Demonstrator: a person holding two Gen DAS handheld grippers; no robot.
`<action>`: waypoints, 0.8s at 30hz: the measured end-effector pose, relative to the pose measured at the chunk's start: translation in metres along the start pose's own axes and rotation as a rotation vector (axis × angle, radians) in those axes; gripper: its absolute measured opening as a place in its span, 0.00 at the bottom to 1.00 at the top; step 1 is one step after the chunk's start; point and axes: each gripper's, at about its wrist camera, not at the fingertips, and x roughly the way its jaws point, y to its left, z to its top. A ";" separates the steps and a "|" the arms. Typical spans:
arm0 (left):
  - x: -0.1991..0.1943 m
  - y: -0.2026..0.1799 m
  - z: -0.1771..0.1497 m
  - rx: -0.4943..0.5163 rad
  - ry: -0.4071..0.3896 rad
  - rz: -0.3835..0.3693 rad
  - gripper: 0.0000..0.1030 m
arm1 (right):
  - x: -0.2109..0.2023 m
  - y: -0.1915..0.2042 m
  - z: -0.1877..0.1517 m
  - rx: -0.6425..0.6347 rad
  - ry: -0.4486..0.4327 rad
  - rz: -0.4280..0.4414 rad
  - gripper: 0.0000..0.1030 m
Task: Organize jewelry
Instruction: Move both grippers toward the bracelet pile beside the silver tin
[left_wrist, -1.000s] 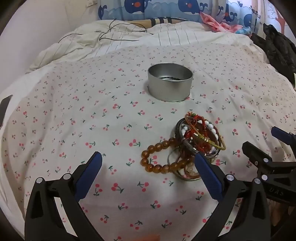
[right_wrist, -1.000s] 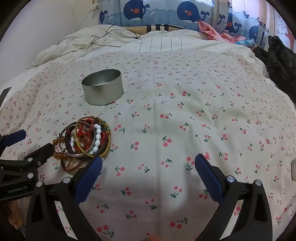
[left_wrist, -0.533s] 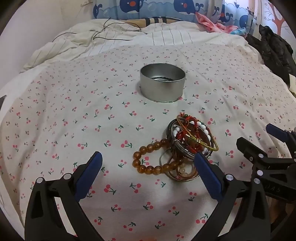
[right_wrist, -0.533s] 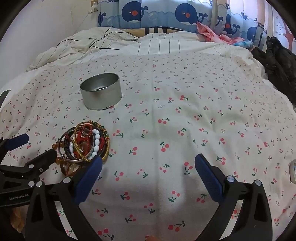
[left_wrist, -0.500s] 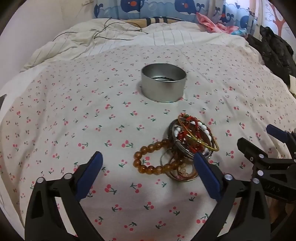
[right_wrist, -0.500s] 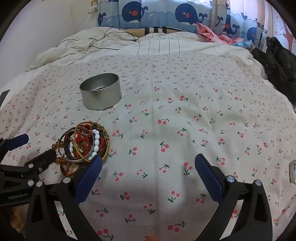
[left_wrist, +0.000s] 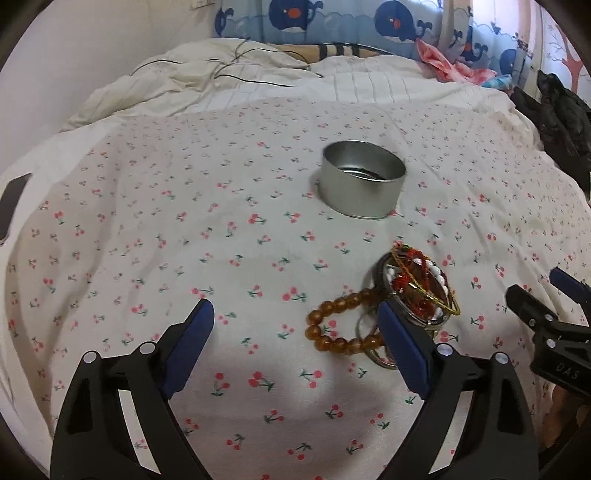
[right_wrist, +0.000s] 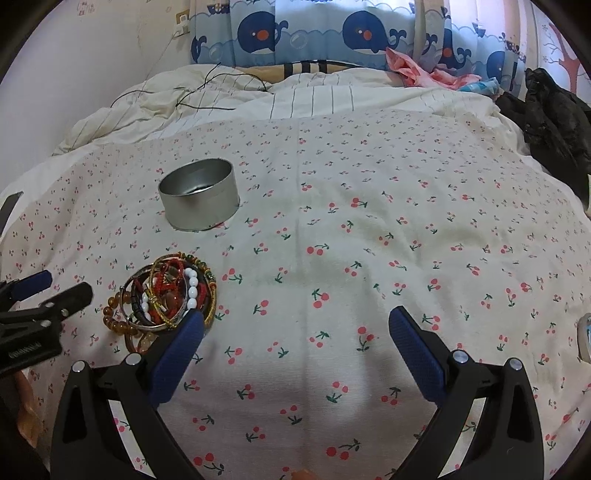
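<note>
A heap of bracelets (left_wrist: 417, 291) lies on the cherry-print bedspread: red, white-bead, gold and metal bangles stacked, with an amber bead bracelet (left_wrist: 334, 326) spilling to the left. It also shows in the right wrist view (right_wrist: 168, 295). A round silver tin (left_wrist: 362, 186) stands beyond it, open, with something dark inside; it also shows in the right wrist view (right_wrist: 199, 194). My left gripper (left_wrist: 295, 339) is open and empty, its right finger just in front of the heap. My right gripper (right_wrist: 295, 347) is open and empty, its left finger beside the heap.
A dark phone (left_wrist: 11, 201) lies at the bed's left edge. Black clothing (right_wrist: 550, 110) is piled at the right. Black cables (left_wrist: 236, 68) cross the striped quilt at the back. A small white object (right_wrist: 583, 338) lies at the far right.
Both grippers have lifted and shifted slightly; the left view has swung left, so the tin and heap sit further right. Nothing was taken hold of.
</note>
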 end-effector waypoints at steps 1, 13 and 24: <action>0.001 0.002 0.000 0.000 0.006 -0.011 0.83 | -0.001 -0.002 0.000 0.005 -0.004 0.003 0.93; 0.002 -0.003 -0.004 -0.015 0.025 -0.016 0.84 | -0.012 -0.017 0.000 0.059 -0.002 0.103 0.93; 0.013 -0.012 0.021 0.022 -0.019 -0.036 0.92 | -0.006 0.006 -0.004 -0.078 0.027 0.117 0.93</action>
